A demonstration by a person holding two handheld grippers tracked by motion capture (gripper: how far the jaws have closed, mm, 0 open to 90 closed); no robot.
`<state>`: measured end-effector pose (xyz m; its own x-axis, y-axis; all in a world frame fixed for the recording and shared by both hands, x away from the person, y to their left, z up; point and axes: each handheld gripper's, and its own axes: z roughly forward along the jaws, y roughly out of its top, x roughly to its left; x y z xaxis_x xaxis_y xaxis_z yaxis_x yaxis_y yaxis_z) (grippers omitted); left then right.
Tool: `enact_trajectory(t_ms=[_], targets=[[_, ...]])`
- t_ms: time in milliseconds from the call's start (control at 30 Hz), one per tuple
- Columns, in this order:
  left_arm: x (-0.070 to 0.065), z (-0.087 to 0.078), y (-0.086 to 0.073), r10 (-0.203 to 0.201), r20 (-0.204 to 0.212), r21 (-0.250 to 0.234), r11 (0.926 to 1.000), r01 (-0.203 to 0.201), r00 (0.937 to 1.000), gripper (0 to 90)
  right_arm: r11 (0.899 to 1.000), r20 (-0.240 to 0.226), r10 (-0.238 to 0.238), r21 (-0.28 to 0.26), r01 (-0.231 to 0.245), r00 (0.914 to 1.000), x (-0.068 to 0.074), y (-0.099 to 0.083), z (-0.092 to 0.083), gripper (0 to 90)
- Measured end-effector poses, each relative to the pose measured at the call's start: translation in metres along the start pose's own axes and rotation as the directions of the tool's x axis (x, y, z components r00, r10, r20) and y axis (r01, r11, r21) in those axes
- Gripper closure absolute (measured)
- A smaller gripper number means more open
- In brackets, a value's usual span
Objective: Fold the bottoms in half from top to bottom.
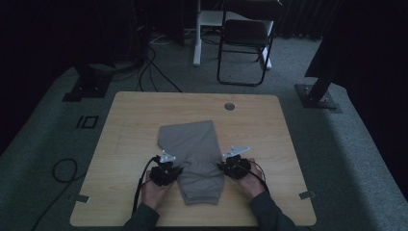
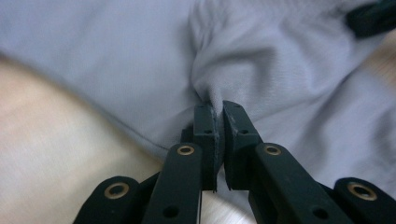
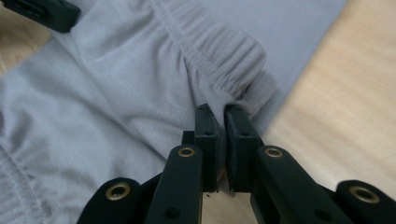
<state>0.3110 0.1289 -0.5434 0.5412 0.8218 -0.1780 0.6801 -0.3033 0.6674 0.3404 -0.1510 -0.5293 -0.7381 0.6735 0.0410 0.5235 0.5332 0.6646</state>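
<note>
— Which step is this?

— Mid-fold, I'd say. The grey shorts (image 1: 195, 156) lie flat in the middle of the tabletop (image 1: 130, 115). The left gripper (image 2: 218, 122) has its fingers pinched on one side edge of the cloth, the right gripper (image 3: 220, 122) pinched on the gathered waistband at the other.

— And next?

— Probably lifting both edges together, evenly. Both hands sit low, either side, fingers pointing inward.
</note>
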Motion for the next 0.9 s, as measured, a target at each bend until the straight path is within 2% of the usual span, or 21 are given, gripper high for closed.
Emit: enact_trajectory(t_ms=[67, 133, 200, 333, 433, 467, 533, 600, 633, 733, 800, 833, 900], targets=[[0.004, 0.001, 0.002, -0.012, 0.006, -0.002, 0.9999, 0.012, 0.9999, 85.6, 1.0, 0.004, 0.005, 0.013, -0.005, 1.0, 0.001, -0.003, 0.005, 85.0], [0.007, 0.004, 0.006, 0.002, -0.02, -0.007, 1.0, -0.002, 0.9998, 85.5, 1.0, 0.002, 0.013, 0.013, -0.013, 0.9999, 0.0, -0.004, 0.009, 84.9], [0.013, 0.009, 0.011, -0.009, -0.035, -0.019, 0.9998, 0.009, 0.9993, 85.5, 1.0, 0.008, 0.026, 0.005, -0.026, 0.9996, -0.001, -0.002, 0.012, 84.8], [0.024, 0.021, 0.027, -0.02, -0.071, -0.036, 0.9992, 0.018, 0.9973, 85.2, 0.998, 0.052, 0.052, -0.023, -0.05, 0.9973, -0.006, 0.005, 0.022, 84.7], [0.03, 0.025, 0.039, -0.037, -0.07, -0.005, 0.9993, 0.037, 0.9968, 81.9, 0.996, 0.072, 0.083, -0.032, -0.081, 0.994, -0.014, 0.013, 0.029, 83.5], [0.031, 0.023, 0.043, -0.04, -0.06, -0.001, 0.9992, 0.039, 0.9974, 78.3, 0.996, 0.069, 0.092, -0.024, -0.09, 0.9934, -0.016, 0.015, 0.029, 79.7], [0.032, 0.015, 0.048, -0.03, -0.03, -0.025, 0.9992, 0.029, 0.9991, 71.8, 0.996, 0.067, 0.088, -0.009, -0.087, 0.9939, -0.018, 0.019, 0.027, 69.7], [0.032, 0.015, 0.048, -0.03, -0.03, -0.025, 0.9992, 0.029, 0.9991, 71.0, 0.996, 0.067, 0.083, -0.019, -0.082, 0.9943, -0.019, 0.021, 0.023, 69.7], [0.036, 0.002, 0.058, -0.027, -0.031, -0.074, 0.997, 0.025, 0.9992, 70.2, 0.995, 0.051, 0.086, -0.059, -0.083, 0.995, -0.022, 0.023, 0.014, 65.0], [0.042, 0.004, 0.071, -0.047, -0.055, -0.063, 0.9971, 0.043, 0.9974, 70.5, 0.988, 0.051, 0.115, -0.106, -0.109, 0.9921, -0.03, 0.029, 0.004, 63.6], [0.044, 0.009, 0.077, -0.048, -0.065, -0.048, 0.9978, 0.045, 0.9967, 72.8, 0.986, 0.061, 0.125, -0.115, -0.117, 0.9903, -0.033, 0.031, 0.003, 63.9], [0.045, 0.012, 0.079, -0.046, -0.07, -0.042, 0.9982, 0.043, 0.9965, 77.8, 0.984, 0.09, 0.14, -0.124, -0.128, 0.9861, -0.038, 0.035, 0.003, 66.5], [0.046, 0.022, 0.084, -0.038, -0.079, -0.025, 0.999, 0.036, 0.9961, 82.2, 0.982, 0.102, 0.159, -0.124, -0.146, 0.9821, -0.044, 0.038, 0.006, 71.8]])
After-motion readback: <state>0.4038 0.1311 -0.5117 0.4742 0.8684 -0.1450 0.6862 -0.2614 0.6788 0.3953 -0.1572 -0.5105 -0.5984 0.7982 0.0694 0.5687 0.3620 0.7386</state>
